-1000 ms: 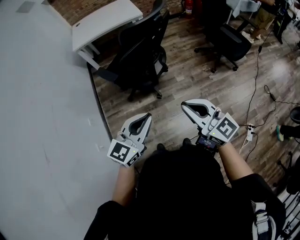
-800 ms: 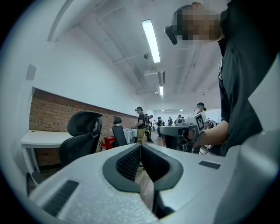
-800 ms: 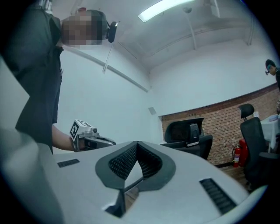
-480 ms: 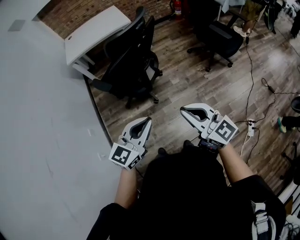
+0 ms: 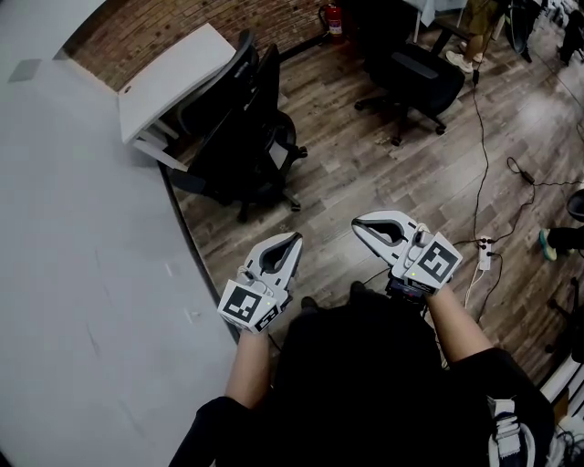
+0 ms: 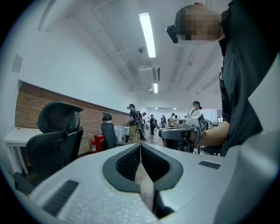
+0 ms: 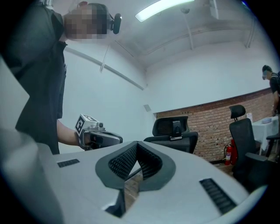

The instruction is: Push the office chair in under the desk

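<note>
Both tongs were closed and empty as I faced the chair across the wood floor. My left gripper had its jaws pressed together with nothing between them; its own view showed the dark ribbed pads meeting in a single line. My right gripper was likewise closed on nothing. I held the two side by side, a little apart, in front of my dark shirt. Both pointed toward the chair and neither touched it.

The black chair stood well ahead of the grippers, at the upper left of the head view, near the grey wall. Its high back was toward me and its front was against the white desk, which stood by a brick wall. How far the seat reached under the desk I could not tell.

A second chair, also black, stood at the upper right, well apart from the first. A red extinguisher stood by the brick wall between them. A black cable ran down the floor at the right to a white power strip. In the left gripper view, people stood far down the room under a strip light.
</note>
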Demonstrator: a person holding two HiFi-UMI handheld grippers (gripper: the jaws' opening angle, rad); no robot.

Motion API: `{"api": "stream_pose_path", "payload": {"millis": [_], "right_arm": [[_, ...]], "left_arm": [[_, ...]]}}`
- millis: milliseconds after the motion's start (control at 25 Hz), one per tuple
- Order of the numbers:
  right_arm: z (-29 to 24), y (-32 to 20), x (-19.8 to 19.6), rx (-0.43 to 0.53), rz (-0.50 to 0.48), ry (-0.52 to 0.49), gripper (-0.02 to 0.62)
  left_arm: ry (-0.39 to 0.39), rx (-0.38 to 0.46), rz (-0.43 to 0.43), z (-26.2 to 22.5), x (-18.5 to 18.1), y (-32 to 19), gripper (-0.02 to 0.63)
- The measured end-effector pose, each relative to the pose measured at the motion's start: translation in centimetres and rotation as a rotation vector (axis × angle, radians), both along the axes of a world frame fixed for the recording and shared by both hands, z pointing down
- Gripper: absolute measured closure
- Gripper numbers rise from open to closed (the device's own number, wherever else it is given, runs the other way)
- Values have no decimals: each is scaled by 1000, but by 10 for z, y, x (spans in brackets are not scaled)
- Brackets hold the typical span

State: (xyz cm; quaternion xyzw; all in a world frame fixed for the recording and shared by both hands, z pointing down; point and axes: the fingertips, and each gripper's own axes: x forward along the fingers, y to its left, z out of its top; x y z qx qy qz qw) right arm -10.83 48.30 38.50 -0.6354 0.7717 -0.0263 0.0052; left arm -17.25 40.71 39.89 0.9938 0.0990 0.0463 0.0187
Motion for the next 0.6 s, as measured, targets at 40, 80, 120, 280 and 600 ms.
{"api": "stream_pose_path", "payload": {"millis": [40, 80, 120, 280, 600], "right_arm": [[2, 3, 5, 0, -1, -6, 589], [5, 6, 9, -1, -5, -11, 589], [7, 8, 13, -2, -12, -17, 589], [18, 12, 19, -2, -46, -46, 589], [35, 2, 29, -2, -102, -98, 589]], "left_arm": [[-5, 3, 0, 1, 5, 5, 590], [-10, 5, -1, 1, 9, 9, 591], [-17, 6, -3, 3, 12, 13, 591], [-52, 4, -22, 11, 16, 21, 591], [-87, 6, -84, 23, 15, 12, 590]]}}
